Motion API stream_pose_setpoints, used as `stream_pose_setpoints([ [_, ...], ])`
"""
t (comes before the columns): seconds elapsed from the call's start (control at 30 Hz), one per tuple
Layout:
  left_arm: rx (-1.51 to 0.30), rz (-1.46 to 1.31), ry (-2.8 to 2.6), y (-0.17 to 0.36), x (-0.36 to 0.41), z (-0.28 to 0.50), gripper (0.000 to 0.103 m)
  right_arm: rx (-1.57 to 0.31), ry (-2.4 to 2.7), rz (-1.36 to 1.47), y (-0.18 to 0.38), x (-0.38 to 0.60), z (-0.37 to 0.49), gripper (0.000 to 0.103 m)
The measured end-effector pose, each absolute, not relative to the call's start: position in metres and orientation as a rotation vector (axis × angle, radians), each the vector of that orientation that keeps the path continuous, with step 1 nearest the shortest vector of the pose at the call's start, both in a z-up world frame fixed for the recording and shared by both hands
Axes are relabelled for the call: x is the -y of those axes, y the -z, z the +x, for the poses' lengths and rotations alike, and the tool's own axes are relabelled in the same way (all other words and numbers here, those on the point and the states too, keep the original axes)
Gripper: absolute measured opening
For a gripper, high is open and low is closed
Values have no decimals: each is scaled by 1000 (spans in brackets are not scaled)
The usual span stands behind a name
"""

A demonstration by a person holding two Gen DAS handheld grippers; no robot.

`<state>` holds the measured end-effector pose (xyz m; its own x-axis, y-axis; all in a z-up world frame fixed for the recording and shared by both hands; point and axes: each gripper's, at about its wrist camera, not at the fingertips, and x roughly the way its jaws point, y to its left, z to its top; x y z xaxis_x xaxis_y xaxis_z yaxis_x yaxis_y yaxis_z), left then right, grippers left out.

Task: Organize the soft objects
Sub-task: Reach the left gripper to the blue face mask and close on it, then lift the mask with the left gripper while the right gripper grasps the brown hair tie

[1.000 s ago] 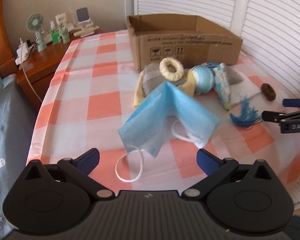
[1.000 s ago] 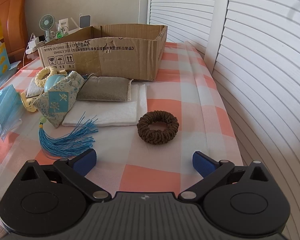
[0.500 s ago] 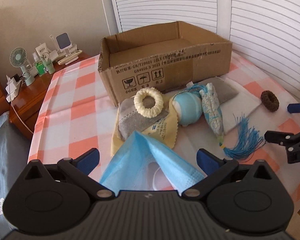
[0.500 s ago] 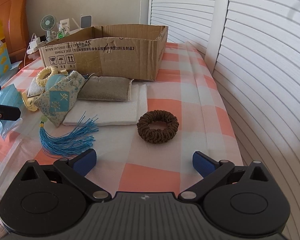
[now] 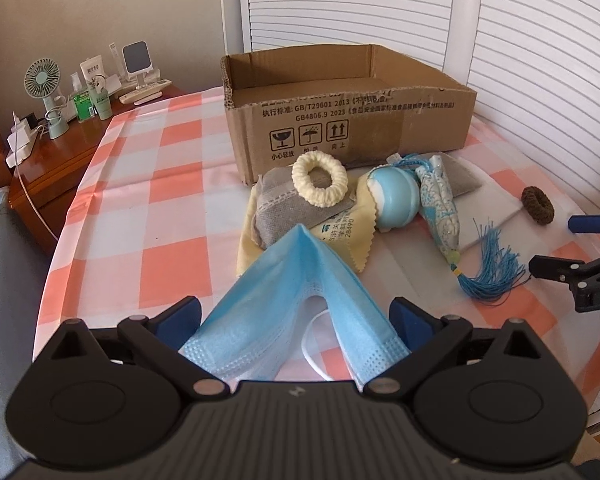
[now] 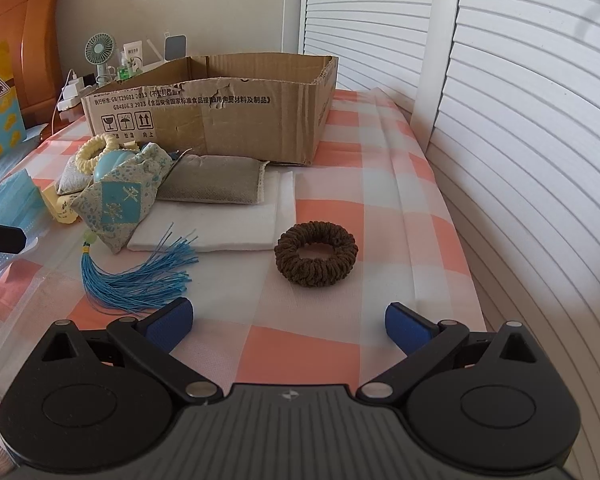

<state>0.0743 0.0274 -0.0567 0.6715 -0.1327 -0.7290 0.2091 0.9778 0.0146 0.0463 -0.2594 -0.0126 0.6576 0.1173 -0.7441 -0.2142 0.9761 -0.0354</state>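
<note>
While the mask (image 5: 296,300) lies tented between my left gripper's (image 5: 296,316) spread fingers, nothing is clamped; both blue pads stand clear of it. Ahead of that gripper sit the cream ring (image 5: 319,179), blue ball (image 5: 394,198) and box (image 5: 348,108). Only the right view shows the brown ring (image 6: 316,254) up close, lying ahead of my right gripper (image 6: 288,322), between its wide-open fingers but beyond the tips, with the tassel (image 6: 134,276) near the left pad. Both grippers point level across the table (image 6: 380,184).

Black hand-held gripper (image 5: 296,316) bodies, blue pads (image 6: 171,322), silver screws.
</note>
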Motion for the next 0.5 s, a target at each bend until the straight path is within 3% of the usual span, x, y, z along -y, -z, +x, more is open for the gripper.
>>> stream_pose_setpoints([
  [0.1,-789,80,201,55,-29,72,94,-840,-192,-129,12,259,48,103],
  [0.17,-789,76,201,54,-30,72,82,-844,-195,-130,11,259,48,103],
  [0.3,-798,79,197,56,-31,73,67,-850,-194,-135,10,258,49,103],
  [0.37,-809,77,198,58,-33,74,52,-855,-195,-141,9,257,50,103],
  [0.5,-818,54,194,61,-36,74,45,-849,-198,-157,8,256,53,103],
])
